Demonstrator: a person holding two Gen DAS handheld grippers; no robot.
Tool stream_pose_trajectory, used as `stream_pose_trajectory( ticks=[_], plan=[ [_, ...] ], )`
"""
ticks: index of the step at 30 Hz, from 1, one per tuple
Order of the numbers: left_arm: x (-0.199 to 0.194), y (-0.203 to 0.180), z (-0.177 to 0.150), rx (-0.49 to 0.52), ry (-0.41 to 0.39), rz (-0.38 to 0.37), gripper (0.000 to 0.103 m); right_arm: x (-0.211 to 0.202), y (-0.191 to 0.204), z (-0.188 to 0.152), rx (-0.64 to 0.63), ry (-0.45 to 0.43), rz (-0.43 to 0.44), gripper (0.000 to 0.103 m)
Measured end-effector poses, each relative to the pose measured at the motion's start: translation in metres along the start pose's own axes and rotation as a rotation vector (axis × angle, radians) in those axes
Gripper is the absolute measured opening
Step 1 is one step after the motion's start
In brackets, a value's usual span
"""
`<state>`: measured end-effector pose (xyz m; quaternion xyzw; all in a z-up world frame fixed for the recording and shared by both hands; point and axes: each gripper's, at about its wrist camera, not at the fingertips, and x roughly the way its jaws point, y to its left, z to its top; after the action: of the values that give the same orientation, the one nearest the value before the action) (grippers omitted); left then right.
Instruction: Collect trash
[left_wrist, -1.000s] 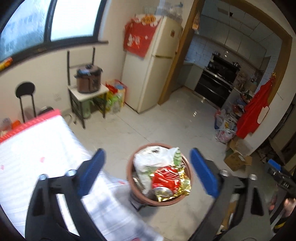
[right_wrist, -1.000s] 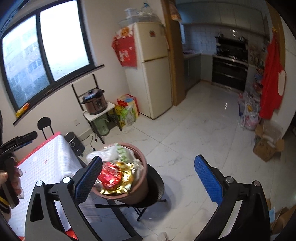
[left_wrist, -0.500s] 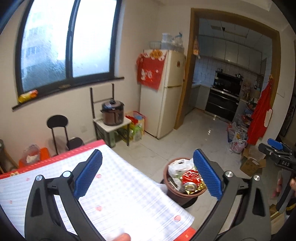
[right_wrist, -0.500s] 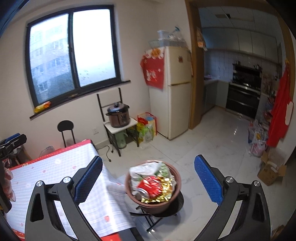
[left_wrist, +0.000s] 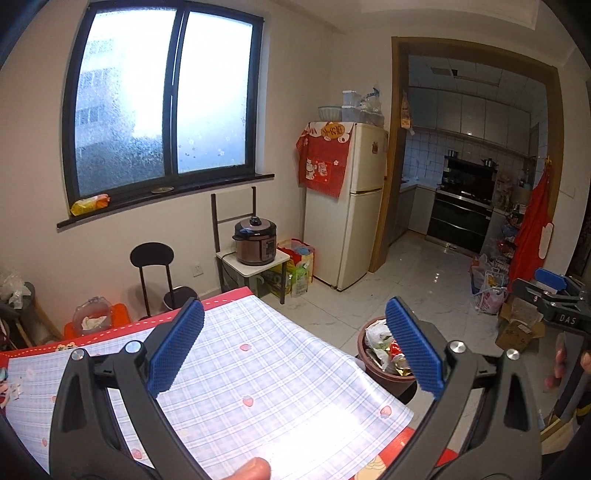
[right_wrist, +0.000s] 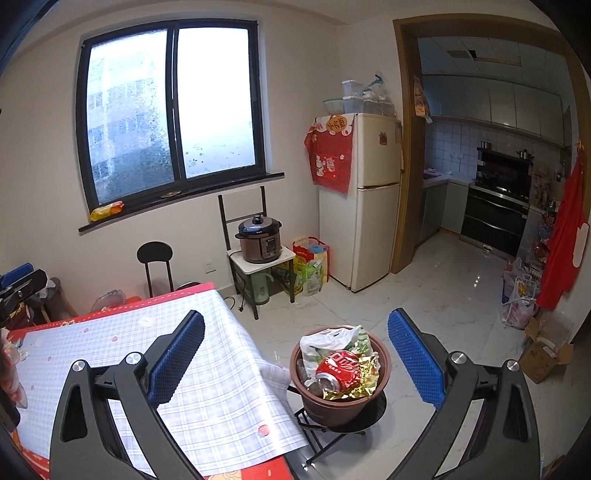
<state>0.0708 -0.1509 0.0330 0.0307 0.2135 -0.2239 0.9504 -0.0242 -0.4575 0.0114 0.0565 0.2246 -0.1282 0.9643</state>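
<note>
brown trash pot (right_wrist: 340, 391) brims with a red can (right_wrist: 338, 371) beside the counter (right_wrist: 207, 387); left claw (left_wrist: 293, 350) and right claw (right_wrist: 295, 360) both spread, empty.

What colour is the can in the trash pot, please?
The can is red; right wrist view.

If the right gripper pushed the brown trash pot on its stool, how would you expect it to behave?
The brown pot sits on a small black stool, so it would probably slide or tip. The red can and foil wrapper heaped above the rim would likely spill.
</note>
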Motion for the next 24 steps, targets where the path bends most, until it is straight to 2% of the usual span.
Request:
stream_pose_trajectory(
  ticks=[10,24],
  plan=[
    [-0.016,0.01,-0.004,-0.016,-0.01,-0.003,0.097,-0.006,0.016,-0.001,-0.007,0.004,-0.008,0.098],
    [-0.007,0.009,0.0,-0.018,-0.006,-0.007,0.097,-0.002,0.014,0.001,-0.005,0.006,-0.017,0.098]
  ],
)
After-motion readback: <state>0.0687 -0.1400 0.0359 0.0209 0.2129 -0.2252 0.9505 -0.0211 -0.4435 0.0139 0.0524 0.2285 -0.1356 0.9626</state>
